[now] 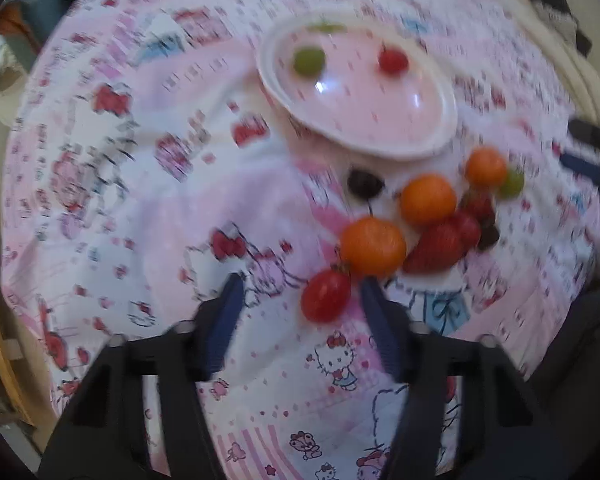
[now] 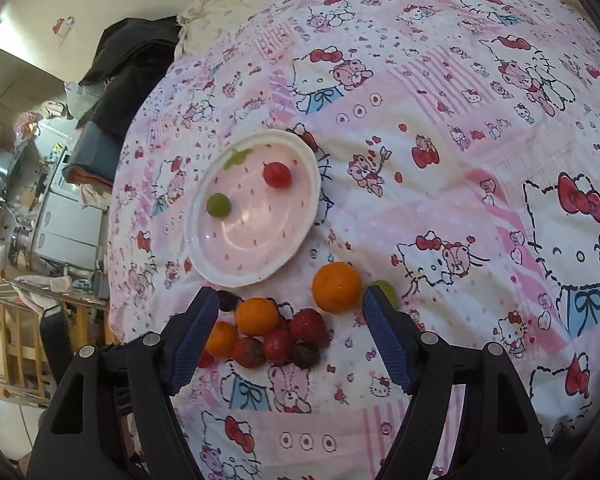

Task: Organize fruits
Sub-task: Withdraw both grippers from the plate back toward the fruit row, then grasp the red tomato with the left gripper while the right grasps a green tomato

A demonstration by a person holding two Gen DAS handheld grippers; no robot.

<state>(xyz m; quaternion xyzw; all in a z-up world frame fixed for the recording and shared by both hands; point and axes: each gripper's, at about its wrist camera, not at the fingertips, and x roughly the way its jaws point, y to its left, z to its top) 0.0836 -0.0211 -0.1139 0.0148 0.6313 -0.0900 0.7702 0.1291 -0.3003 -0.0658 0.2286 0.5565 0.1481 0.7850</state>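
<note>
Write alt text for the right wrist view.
Open tongs hang over a pile of fruit on a pink cartoon-print bedsheet: oranges, strawberries and dark grapes. Beyond the pile sits a pink plate holding one green grape and one red tomato.

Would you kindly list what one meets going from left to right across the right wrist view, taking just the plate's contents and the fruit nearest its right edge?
Green grape on the plate → red cherry tomato on the plate → large orange fruit on the cloth → green grape half hidden behind the claw's finger.
</note>
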